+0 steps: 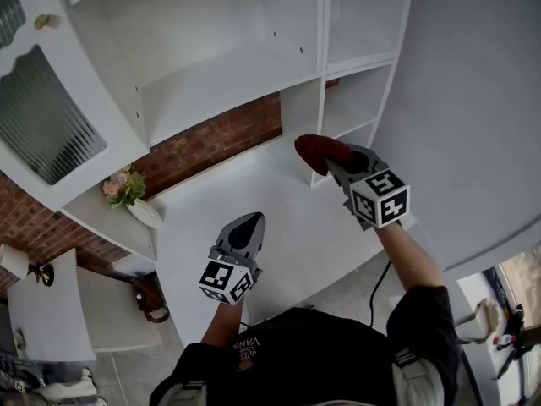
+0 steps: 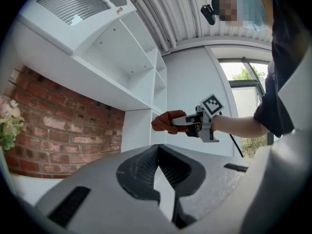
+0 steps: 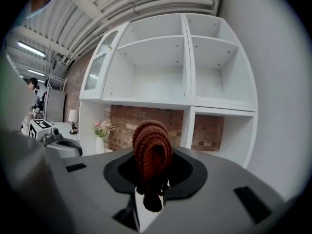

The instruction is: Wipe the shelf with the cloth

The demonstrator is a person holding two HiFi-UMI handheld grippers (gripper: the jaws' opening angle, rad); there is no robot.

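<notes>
The right hand-held gripper (image 1: 340, 164) grasps the rust cloth (image 1: 319, 149) above the shelf (image 1: 254, 180). The left hand-held gripper (image 1: 251, 221), clenched empty, is at its seven o'clock, with the flower vase (image 1: 142, 211) at nine.

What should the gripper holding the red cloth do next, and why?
Probably lower the right gripper a little so the cloth presses flat on the white shelf, then start sliding it. The cloth is clamped in its jaws and bunched up beside the upright divider, but I cannot tell whether it touches the surface. The left gripper is shut and holds nothing.
</notes>
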